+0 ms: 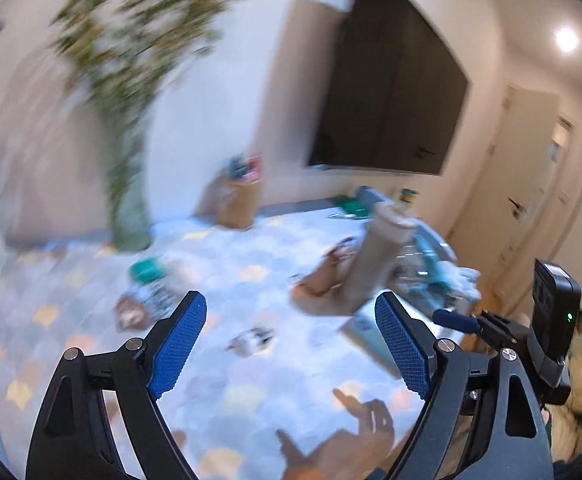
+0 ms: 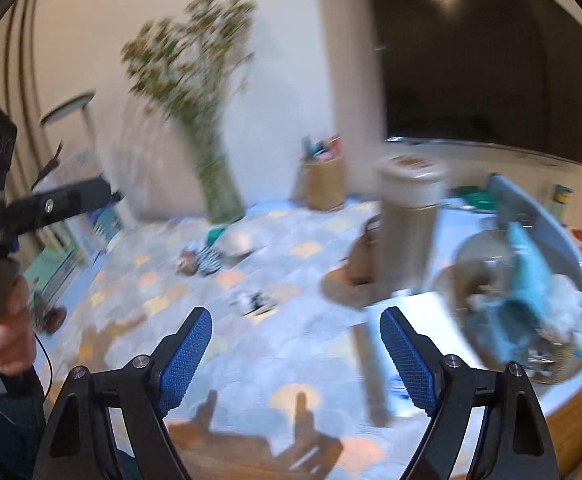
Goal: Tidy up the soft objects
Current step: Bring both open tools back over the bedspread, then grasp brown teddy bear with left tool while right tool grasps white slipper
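My left gripper (image 1: 291, 344) and right gripper (image 2: 296, 354) both hang spread and empty; a blurred striped soft toy (image 2: 205, 262) lies at eleven o'clock on the scalloped pastel tabletop (image 2: 251, 360).

The walls (image 1: 211, 100) are pale cream. A big dark screen (image 1: 391, 92) hangs on one wall. A round light (image 1: 566, 39) glows in the ceiling. A tall vase of green branches (image 2: 215, 184) stands by the wall on a blue rug with orange patches (image 1: 251, 380). Everything looks blurry.
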### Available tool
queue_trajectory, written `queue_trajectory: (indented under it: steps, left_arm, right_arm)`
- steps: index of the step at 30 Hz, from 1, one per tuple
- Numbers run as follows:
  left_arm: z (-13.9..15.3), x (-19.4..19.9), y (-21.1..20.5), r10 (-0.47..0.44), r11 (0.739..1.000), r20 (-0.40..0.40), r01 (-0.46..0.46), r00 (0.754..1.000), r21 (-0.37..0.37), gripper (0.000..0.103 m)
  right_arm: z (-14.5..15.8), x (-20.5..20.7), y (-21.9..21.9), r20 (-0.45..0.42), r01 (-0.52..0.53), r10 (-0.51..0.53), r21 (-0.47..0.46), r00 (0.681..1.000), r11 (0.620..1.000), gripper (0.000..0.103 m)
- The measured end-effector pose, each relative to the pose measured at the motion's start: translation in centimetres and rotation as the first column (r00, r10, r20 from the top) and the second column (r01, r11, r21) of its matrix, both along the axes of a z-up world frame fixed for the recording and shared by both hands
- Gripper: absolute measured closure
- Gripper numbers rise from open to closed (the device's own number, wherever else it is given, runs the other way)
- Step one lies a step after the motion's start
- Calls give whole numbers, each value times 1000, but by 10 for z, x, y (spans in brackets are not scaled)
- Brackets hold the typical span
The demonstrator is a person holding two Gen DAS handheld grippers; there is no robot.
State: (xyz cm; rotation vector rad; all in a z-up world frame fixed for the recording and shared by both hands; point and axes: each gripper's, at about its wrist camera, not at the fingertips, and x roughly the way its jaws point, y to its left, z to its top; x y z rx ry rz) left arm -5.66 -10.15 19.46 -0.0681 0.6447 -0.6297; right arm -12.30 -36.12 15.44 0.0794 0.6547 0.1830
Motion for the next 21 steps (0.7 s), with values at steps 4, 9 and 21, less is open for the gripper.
queue_trajectory:
  steps: [4,9,21]
  left_arm:
    - [-42,18,27,106,993,-43,-104,993,61,18]
    - [-97,40,41,222,959,-41,-211,974,190,18]
    - [-173,71,62,323,932,-144,-289,935,217,20]
  right_arm:
    - [-36,31,27,-37,-47,47,6,998,999,34]
    - [-94,74,41,-133,-61,71,75,989,995,34]
    - [-135,106,51,-219,-11,21,46,976,999,33]
